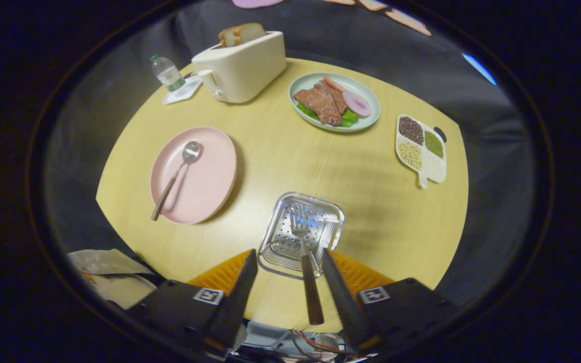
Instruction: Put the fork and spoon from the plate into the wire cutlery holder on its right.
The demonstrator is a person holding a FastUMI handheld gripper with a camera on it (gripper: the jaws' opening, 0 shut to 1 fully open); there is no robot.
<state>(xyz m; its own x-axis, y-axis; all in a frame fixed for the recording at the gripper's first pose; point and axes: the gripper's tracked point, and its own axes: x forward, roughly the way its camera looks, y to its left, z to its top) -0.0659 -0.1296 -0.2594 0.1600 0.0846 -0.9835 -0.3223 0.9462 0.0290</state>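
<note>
The wire cutlery holder (pixel 332 214) sits on the yellow table just ahead of my fingers. The fork (pixel 312 290) stands in it, tines down against the perforated bottom, with its brown handle rising up between my fingers. My gripper (pixel 289 253) hovers above the holder, open, and neither finger touches the handle. To the holder's left lies the pink plate (pixel 212 184). The spoon (pixel 175 176) rests on it, bowl pointing away and brown handle sticking past the near rim.
Beyond the holder are a green plate of meat and vegetables (pixel 334 101), a divided dish of beans (pixel 420 146), a cream toaster with bread (pixel 240 65) and a small bottle (pixel 166 72). Crumpled paper (pixel 109 275) lies off the table's near left edge.
</note>
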